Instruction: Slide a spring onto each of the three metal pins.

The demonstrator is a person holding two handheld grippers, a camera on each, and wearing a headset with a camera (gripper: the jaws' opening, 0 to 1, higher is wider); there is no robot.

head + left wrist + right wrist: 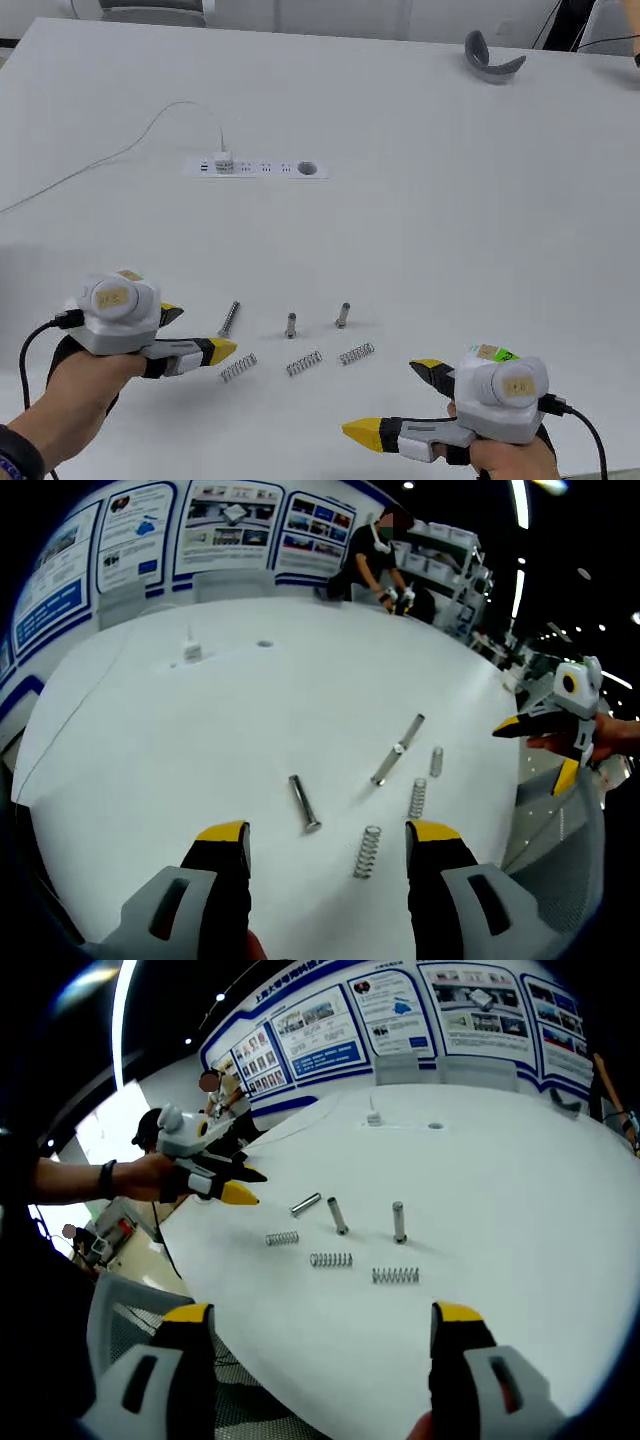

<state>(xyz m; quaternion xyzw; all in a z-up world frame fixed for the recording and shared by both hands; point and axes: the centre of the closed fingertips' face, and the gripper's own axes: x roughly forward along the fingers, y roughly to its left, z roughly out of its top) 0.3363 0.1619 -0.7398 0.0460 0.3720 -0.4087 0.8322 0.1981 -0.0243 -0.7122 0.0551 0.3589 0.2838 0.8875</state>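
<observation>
Overall: white desk (450, 200), work set close to its near edge, around the middle
Left gripper (196, 331): at the near edge, left of the pin row, held in a hand (85, 375); yellow tips point toward the pins; jaws stand wide with nothing between them, as its own view confirms
Right gripper (394, 398): at the near edge, right of the spring row, low over the desk; jaws wide apart, empty
Power strip (255, 167): mid desk, left of centre; white plug (223, 160) seated in it, thin cable (100, 160) running off toward the left edge
Grey curved piece (492, 58): by the far right corner, well apart from everything else
Pins: three in a row parallel to the near edge, between the two grippers; left pin (229, 318) lies on its side at a slant; middle pin (291, 325) and right pin (342, 316) look upright
Springs: three lying flat on the desk, left spring (238, 367), middle spring (304, 362), right spring (356, 353); each sits just on the near-edge side of its pin, apart from it; all three are off the pins and clear of both grippers
</observation>
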